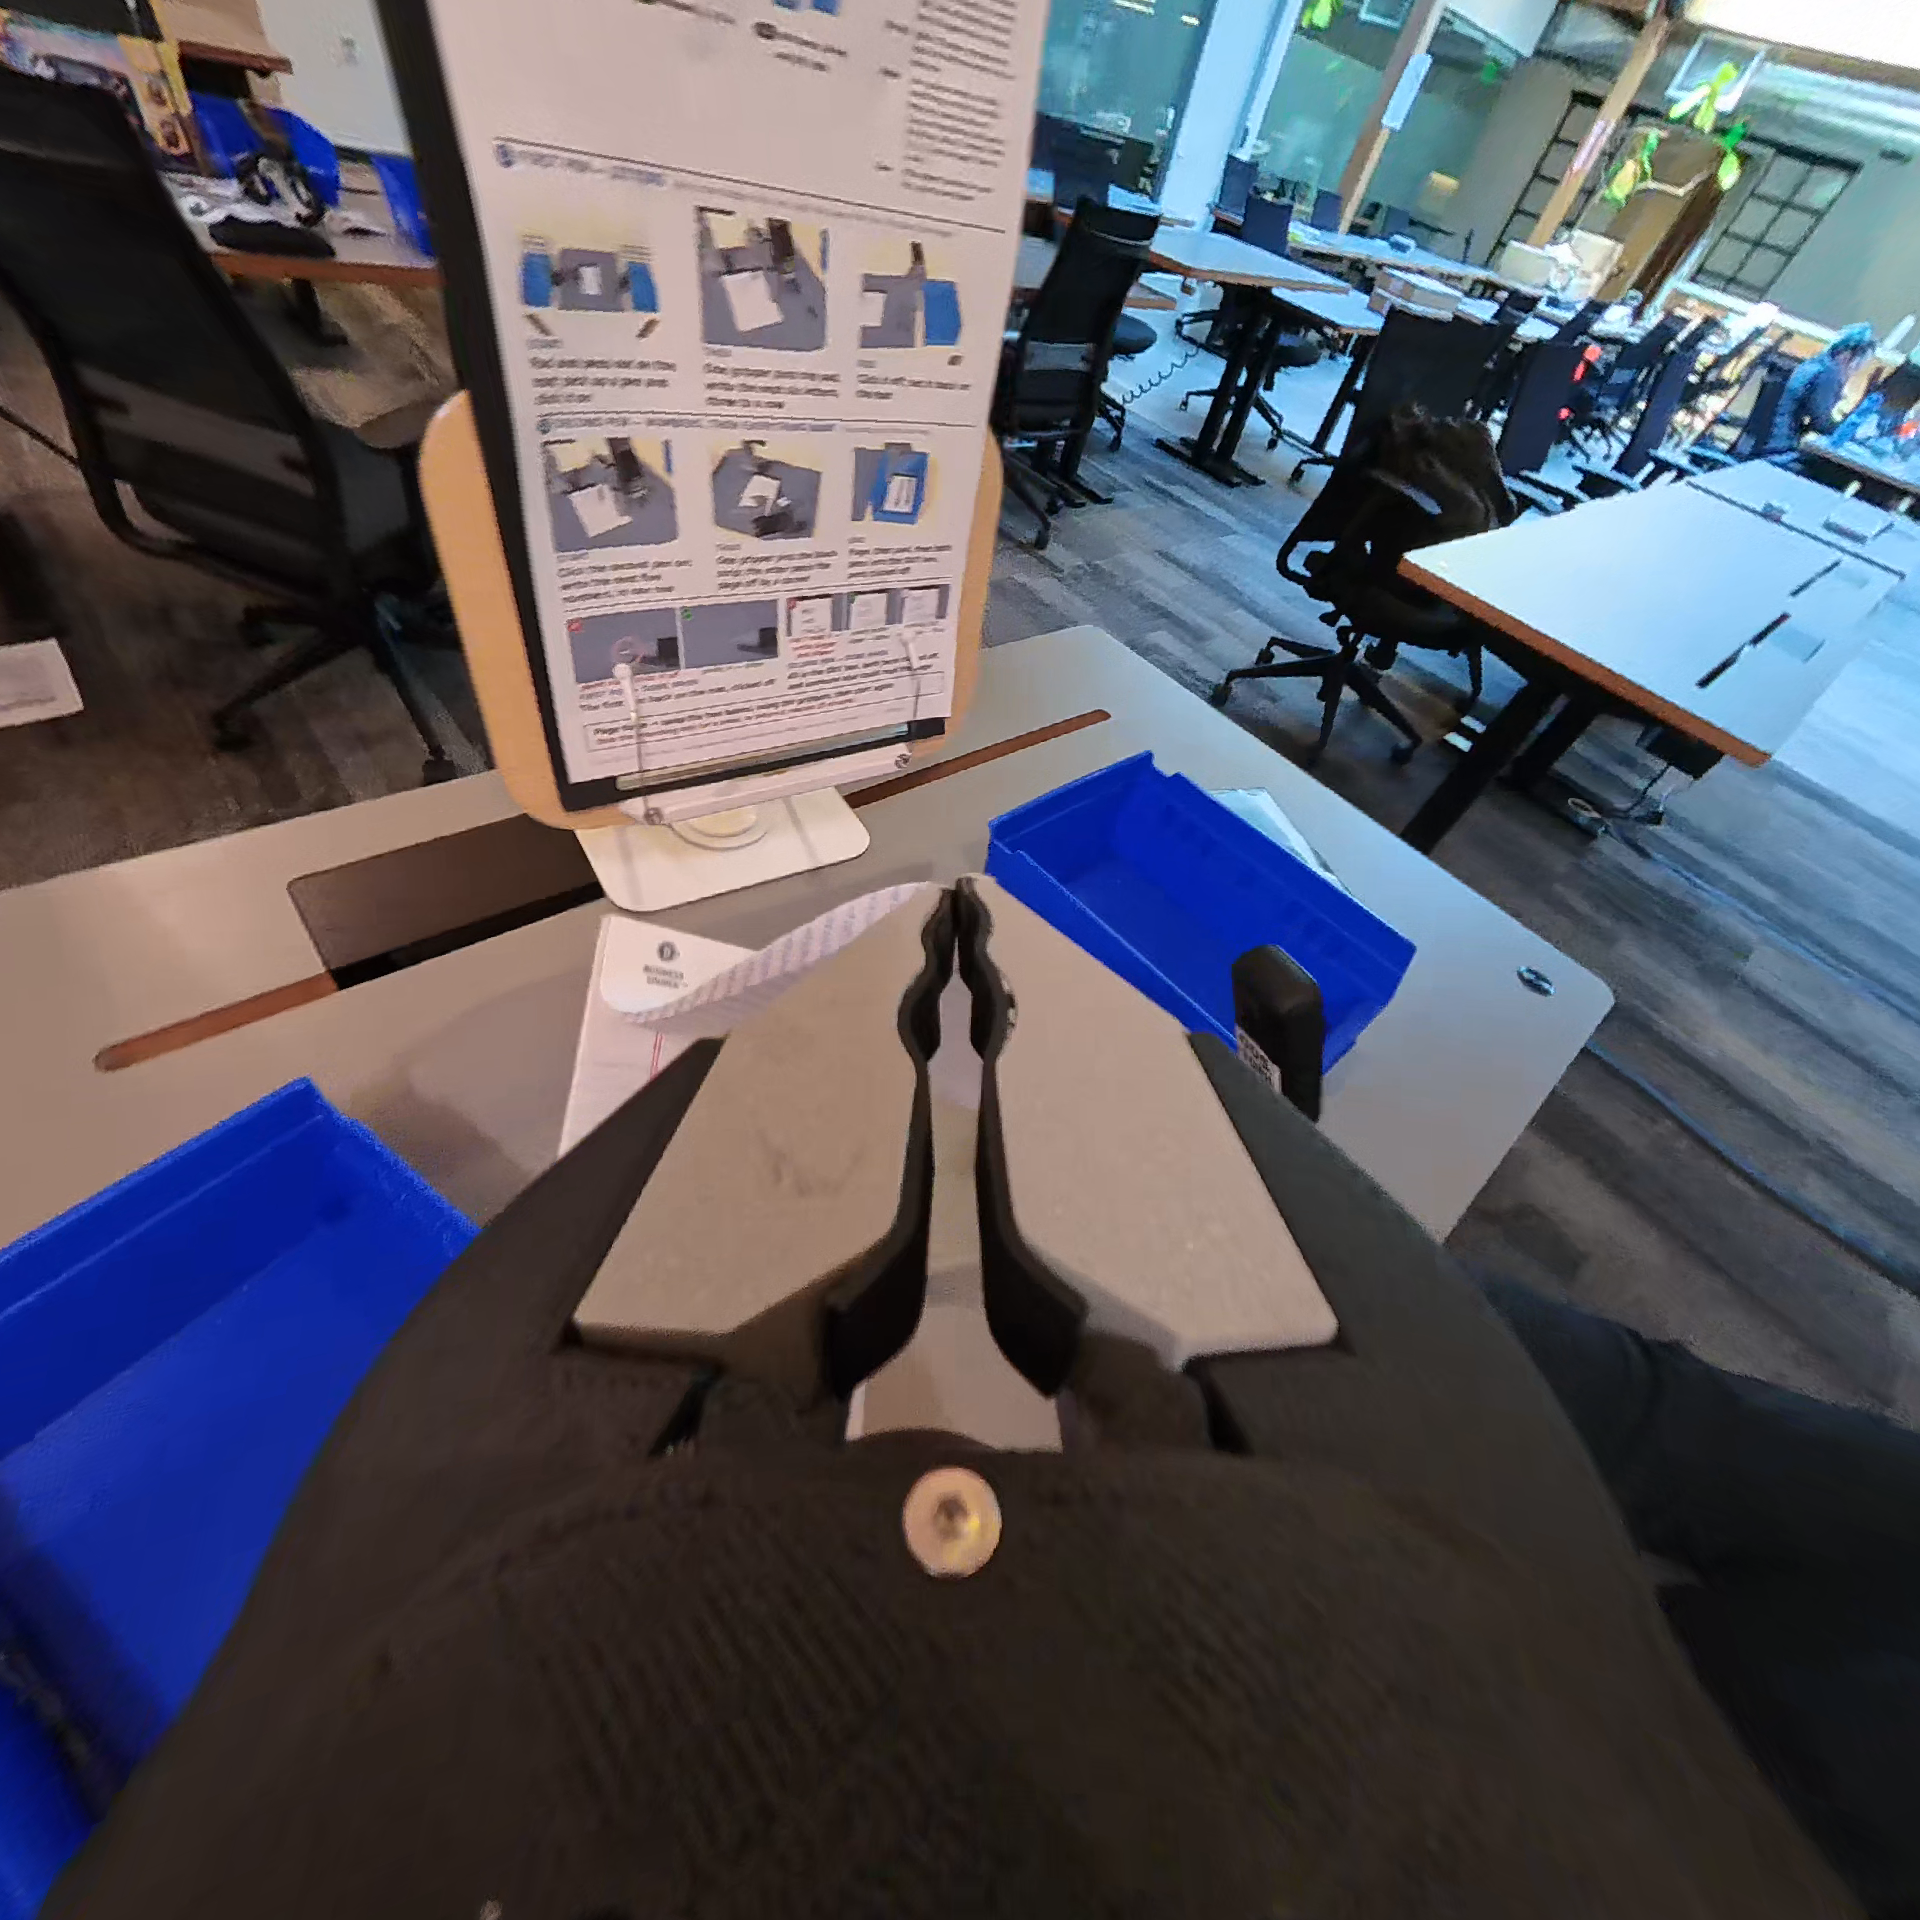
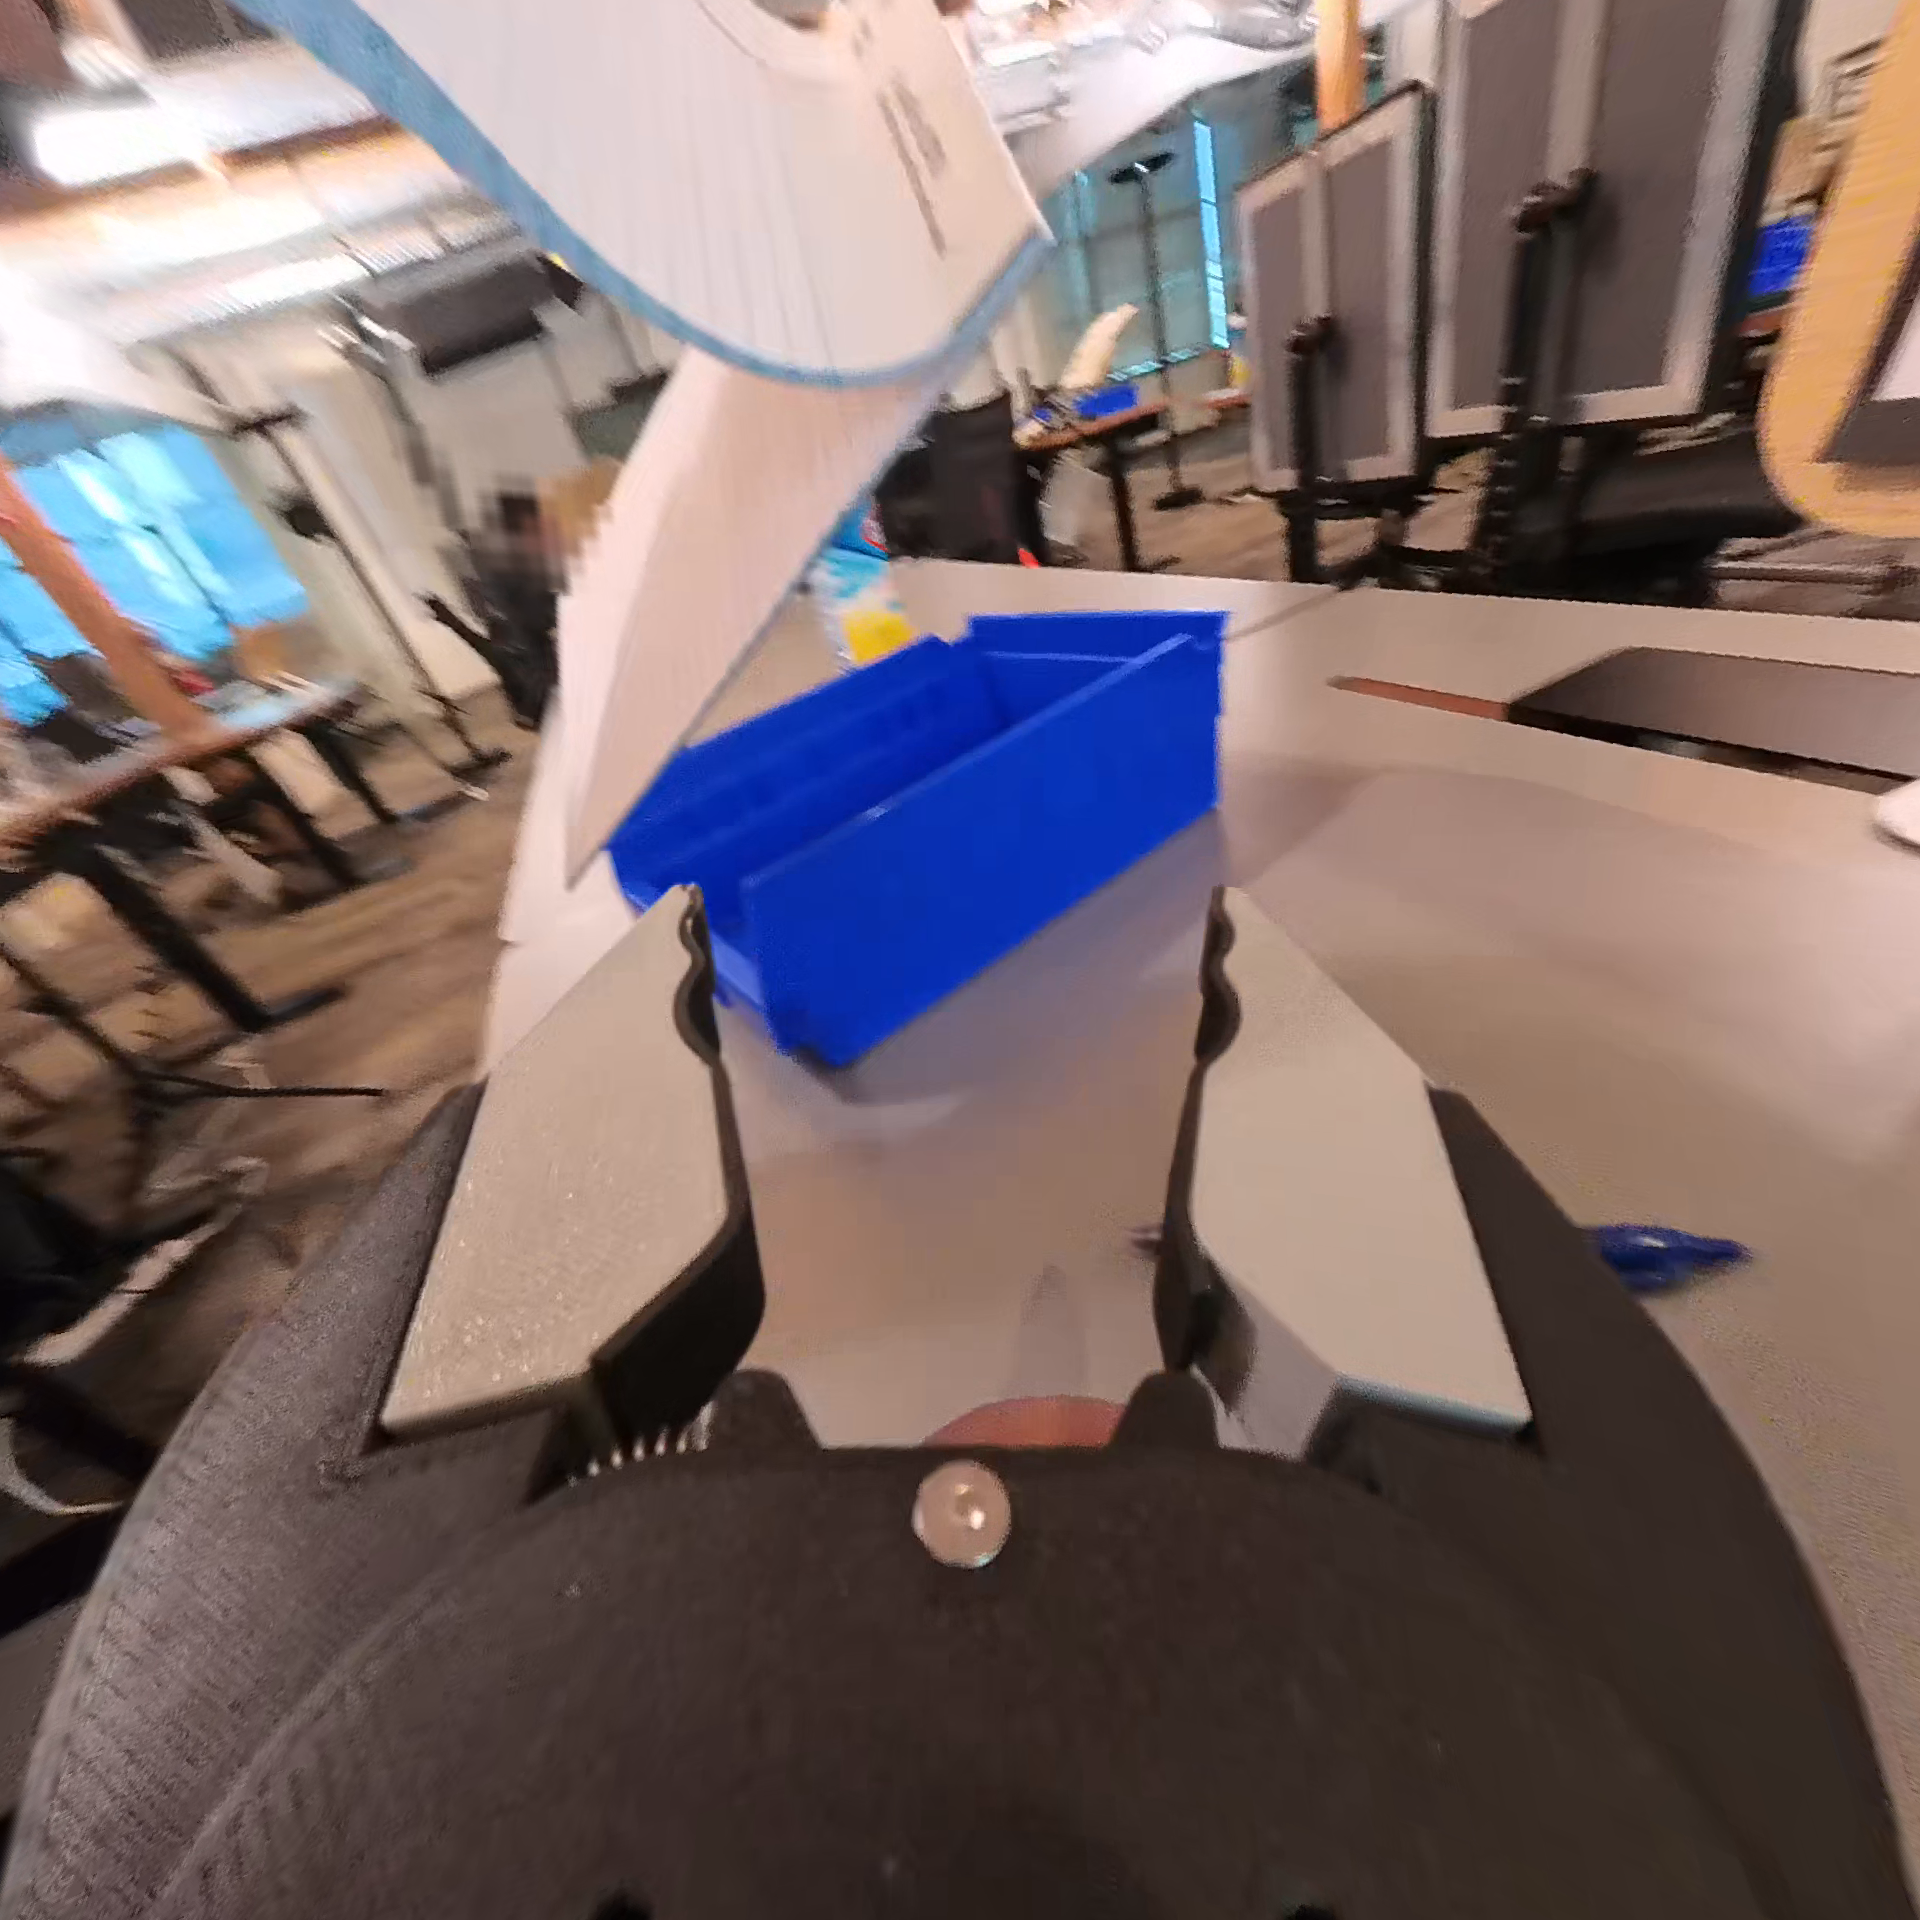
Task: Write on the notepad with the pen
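Note:
The white notepad (image 1: 613, 1049) lies on the grey table (image 1: 208, 966) in front of a document stand. My left gripper (image 1: 961, 899) is shut on the notepad's top sheet (image 1: 790, 961), which curls up from the pad. In the right wrist view the lifted sheet (image 2: 727, 208) arches across the upper left. My right gripper (image 2: 954, 914) is open and empty, low over the table and pointing at a blue bin (image 2: 935, 810). A small blue object (image 2: 1662, 1257), perhaps the pen, lies blurred on the table to its right.
A stand with an instruction sheet (image 1: 727, 416) rises behind the notepad. One blue bin (image 1: 1195, 914) sits at the right, another (image 1: 156, 1299) at the near left. A black upright piece (image 1: 1278, 1018) stands before the right bin. Office chairs and desks lie beyond the table. The left gripper's tips are roughly 25 cm from the right gripper's. Measured from the fingertips, the small blue object (image 2: 1662, 1257) is 15 cm or so from the right gripper and 45 cm from the left.

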`<control>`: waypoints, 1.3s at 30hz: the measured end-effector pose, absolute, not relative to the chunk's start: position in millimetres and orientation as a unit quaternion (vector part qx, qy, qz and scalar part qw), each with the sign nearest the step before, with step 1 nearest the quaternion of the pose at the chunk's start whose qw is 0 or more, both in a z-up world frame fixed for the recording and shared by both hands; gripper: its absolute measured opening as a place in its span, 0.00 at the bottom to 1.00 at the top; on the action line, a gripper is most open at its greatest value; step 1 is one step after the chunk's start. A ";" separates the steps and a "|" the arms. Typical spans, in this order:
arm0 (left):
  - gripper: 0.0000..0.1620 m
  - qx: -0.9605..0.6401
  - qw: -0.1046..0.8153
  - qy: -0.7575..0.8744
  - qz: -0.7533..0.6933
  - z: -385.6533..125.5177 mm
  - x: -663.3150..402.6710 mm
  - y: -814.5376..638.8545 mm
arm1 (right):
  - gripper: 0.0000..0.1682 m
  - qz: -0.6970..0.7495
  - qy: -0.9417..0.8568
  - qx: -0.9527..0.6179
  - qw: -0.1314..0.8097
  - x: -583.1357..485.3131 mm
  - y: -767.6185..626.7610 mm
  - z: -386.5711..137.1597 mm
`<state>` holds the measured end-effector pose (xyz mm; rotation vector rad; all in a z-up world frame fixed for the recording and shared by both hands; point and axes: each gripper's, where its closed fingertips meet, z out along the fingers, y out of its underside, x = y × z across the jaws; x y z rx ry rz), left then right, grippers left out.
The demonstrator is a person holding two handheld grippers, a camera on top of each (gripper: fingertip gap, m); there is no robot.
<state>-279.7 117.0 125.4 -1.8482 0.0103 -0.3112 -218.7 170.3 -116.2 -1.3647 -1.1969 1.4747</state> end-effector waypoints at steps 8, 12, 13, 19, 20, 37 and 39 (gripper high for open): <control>0.00 -0.802 0.574 0.048 -0.160 104.3 -229.6 136.9 | 0.52 0.682 -0.449 -0.488 0.309 -212.1 144.9 -96.3; 0.00 -0.806 0.561 0.064 -0.180 87.5 -210.4 142.2 | 0.01 0.707 -0.463 -0.467 0.260 -206.7 134.9 -96.9; 0.00 -0.804 0.562 0.067 -0.184 85.9 -207.1 141.9 | 0.00 0.701 -0.464 -0.477 0.257 -207.3 138.5 -100.6; 0.00 -0.793 0.563 0.052 -0.226 74.5 -219.1 120.2 | 0.00 0.665 -0.494 -0.484 0.282 -201.7 147.9 -104.0; 0.02 -0.792 0.567 0.035 -0.226 72.5 -230.6 115.7 | 0.00 0.658 -0.498 -0.488 0.284 -202.3 148.8 -106.1; 0.29 -0.811 0.515 -0.017 -0.276 -51.8 -267.6 104.7 | 0.00 0.727 -0.480 -0.441 0.216 -191.4 137.7 -91.1; 0.33 -0.814 0.503 -0.011 -0.291 -66.0 -259.1 110.3 | 0.00 0.738 -0.478 -0.431 0.203 -189.2 135.3 -88.4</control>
